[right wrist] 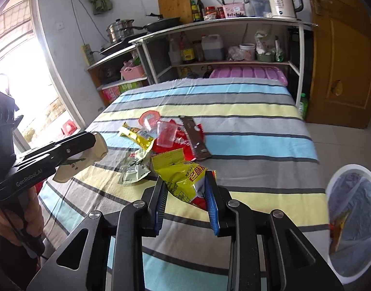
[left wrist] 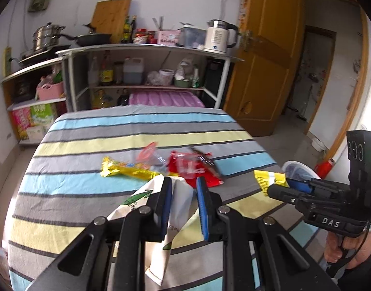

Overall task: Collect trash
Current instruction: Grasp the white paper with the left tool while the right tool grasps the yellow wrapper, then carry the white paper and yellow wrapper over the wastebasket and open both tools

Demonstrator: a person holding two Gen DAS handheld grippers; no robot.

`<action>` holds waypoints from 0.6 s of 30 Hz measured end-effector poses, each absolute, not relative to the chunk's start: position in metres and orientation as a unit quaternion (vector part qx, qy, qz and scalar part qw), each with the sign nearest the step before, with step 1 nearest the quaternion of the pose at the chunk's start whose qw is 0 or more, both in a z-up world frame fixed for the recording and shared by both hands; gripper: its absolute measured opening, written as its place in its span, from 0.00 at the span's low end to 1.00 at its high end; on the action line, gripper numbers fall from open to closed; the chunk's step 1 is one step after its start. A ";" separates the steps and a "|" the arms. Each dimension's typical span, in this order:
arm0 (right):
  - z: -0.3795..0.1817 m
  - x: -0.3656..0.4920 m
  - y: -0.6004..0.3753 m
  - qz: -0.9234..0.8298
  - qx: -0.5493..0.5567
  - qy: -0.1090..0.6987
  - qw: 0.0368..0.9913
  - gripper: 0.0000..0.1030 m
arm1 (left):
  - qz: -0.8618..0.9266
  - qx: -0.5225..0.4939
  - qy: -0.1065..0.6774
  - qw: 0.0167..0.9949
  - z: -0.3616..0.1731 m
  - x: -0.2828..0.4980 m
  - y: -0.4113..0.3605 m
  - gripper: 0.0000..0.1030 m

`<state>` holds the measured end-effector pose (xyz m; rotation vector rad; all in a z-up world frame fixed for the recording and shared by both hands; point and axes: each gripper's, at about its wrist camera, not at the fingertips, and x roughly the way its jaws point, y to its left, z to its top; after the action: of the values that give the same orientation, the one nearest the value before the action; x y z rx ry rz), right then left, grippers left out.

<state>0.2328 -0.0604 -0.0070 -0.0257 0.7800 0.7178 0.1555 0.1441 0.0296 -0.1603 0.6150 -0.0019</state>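
My left gripper [left wrist: 184, 181] is shut on a white wrapper with green print [left wrist: 179, 208], held above the striped table; it also shows in the right wrist view [right wrist: 76, 163]. My right gripper [right wrist: 185, 179] is shut on a yellow snack bag [right wrist: 183, 177], seen at the right in the left wrist view [left wrist: 270, 180]. On the table lie a gold wrapper [left wrist: 127, 169], a red wrapper [left wrist: 192, 167], a dark brown wrapper [right wrist: 194, 137], a clear plastic cup [right wrist: 165, 133] and a pale green packet [right wrist: 134, 167]. A white bin with a liner [right wrist: 352, 218] stands at the table's right side.
The table has a striped cloth [right wrist: 246, 145]. Behind it are metal shelves [right wrist: 209, 43] with bottles, pots and a kettle [right wrist: 282, 0]. A wooden door [right wrist: 343, 48] stands at the right, a bright window at the left.
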 end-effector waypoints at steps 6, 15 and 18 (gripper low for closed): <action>0.001 0.231 -0.093 0.319 -0.002 0.364 0.875 0.30 | -0.048 -0.068 0.300 0.950 0.040 0.169 0.105 0.21; 0.005 0.233 -0.154 0.263 0.017 0.362 0.894 0.30 | -0.126 -0.052 0.300 0.944 0.048 0.199 0.038 0.21; 0.004 0.235 -0.176 0.242 0.025 0.361 0.900 0.30 | -0.148 -0.045 0.302 0.941 0.049 0.207 0.016 0.21</action>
<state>0.2348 -0.1762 0.0043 0.0524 0.7464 0.5010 0.2074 0.0161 0.0486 -0.0920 0.6163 -0.3020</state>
